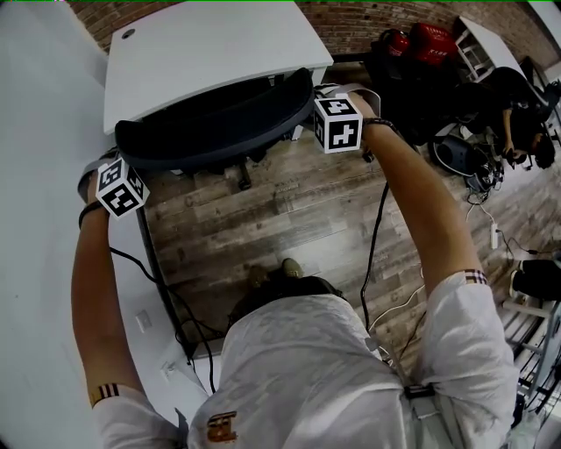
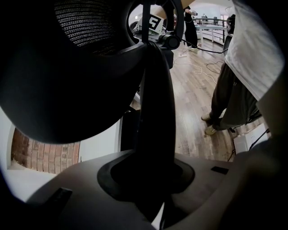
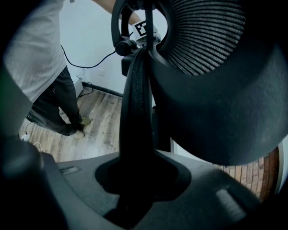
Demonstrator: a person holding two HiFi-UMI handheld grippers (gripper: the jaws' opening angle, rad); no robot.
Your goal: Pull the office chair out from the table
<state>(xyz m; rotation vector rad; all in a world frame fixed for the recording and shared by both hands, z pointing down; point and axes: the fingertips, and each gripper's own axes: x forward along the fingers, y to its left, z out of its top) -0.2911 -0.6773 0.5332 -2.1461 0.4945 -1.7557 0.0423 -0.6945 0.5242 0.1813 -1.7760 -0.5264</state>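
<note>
A grey-brown plank floor [image 1: 289, 210] runs up to a brick wall [image 1: 368, 13], and the white table [image 1: 219, 53] stands against that wall. The office chair [image 1: 210, 127] is tucked in at the table's near edge. Only its curved black backrest shows, facing the person. A second white desk [image 1: 44, 245] runs along the left side.

The person stands behind the chair with both arms stretched forward, one tool at each end of the backrest. The left gripper [image 2: 150, 179] is clamped on the backrest's dark rim [image 2: 155, 112], which runs straight down into its jaws. The right gripper [image 3: 132, 179] is closed on the rim at the other end in the same way. Both grips look made, so I'd say the pull itself is the step in hand, with the chair hardly clear of the table.

The next move calls for an even draw back toward the person's shoes [image 1: 289, 267]. Both sides should come together so the chair doesn't swivel, and the person will need to step back to make room. Cables [image 1: 377, 228] hang from the tools close to that path.

The seat is hidden, and only a scrap of the base shows below the backrest, so I can't tell how the wheels sit. In both gripper views the rim fills the gap between the jaws and is too dark to show the pads. The clutter off to the right is too dim to sort out.
</note>
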